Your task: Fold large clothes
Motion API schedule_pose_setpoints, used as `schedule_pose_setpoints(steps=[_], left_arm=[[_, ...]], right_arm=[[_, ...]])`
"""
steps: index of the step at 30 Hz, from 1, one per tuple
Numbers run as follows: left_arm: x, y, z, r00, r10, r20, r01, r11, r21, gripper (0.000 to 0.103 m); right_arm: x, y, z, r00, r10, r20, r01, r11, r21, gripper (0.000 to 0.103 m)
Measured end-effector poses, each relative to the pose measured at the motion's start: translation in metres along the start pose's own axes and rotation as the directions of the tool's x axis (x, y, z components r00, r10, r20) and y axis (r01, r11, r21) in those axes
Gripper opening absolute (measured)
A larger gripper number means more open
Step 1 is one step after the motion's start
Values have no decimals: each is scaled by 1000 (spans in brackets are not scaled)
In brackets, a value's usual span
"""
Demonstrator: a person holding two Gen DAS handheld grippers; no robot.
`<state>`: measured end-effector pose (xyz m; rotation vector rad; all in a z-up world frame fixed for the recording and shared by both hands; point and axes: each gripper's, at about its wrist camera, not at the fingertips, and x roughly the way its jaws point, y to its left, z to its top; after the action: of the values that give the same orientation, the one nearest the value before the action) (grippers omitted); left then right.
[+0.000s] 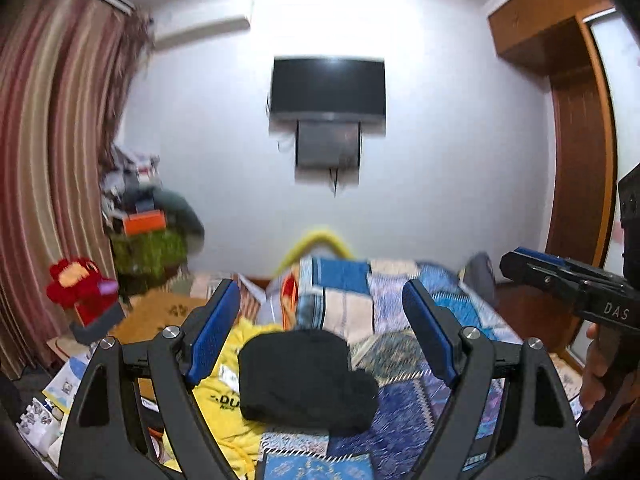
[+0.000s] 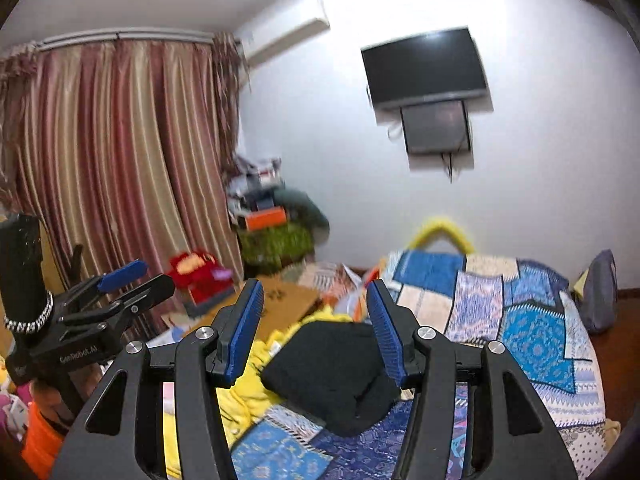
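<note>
both sets of fingers stand apart and hold nothing: left gripper (image 1: pixel 322 322) wide, right gripper (image 2: pixel 316 330) narrower. the black garment (image 1: pixel 306 380) lies bunched on the bed (image 1: pixel 404 404), yellow shirt (image 1: pixel 224 384) at its 9 o'clock. judged best: descend level and pinch one edge.

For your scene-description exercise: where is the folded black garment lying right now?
In both wrist views the black garment lies on the patchwork bedspread, low and central, with the yellow shirt touching its left edge.
</note>
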<state>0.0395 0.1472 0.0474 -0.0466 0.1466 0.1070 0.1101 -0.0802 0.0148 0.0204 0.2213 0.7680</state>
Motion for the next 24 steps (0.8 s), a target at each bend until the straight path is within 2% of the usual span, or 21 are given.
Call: schedule_pose_setpoints(steps=[4,6,7,12,14,16,24], left_arm=[[-30,-14,-4,999,-9,46,9,1000,-12,83],[-40,-18,-7,998,10,62,-9,1000,-18,83],[-45,-21,-11,997,25,72,-23,999,-21,84],[-55,-28,-27,996,57,63,-55,998,-33,99],[-58,-26,-31,997,63,54,-60,997,-50,102],[-60,-25,-34,997,68,48,-65,997,-50,102],[-63,-25,-42,996,87,20,-85,994,-69,102]], right_arm=[[-18,15,-6,1000,-3,29,4,999,-37,51],[-21,20,-11,999,-11,33,12,998,-53,52],[-20,21,-14,999,-21,37,23,998,-55,56],[-18,29,-24,997,-67,35,69,996,-52,69],[-19,30,-27,996,-80,36,82,996,-44,82],[-23,31,-30,995,-95,41,96,995,-33,88],[-26,33,-35,994,-105,17,105,994,-42,89]])
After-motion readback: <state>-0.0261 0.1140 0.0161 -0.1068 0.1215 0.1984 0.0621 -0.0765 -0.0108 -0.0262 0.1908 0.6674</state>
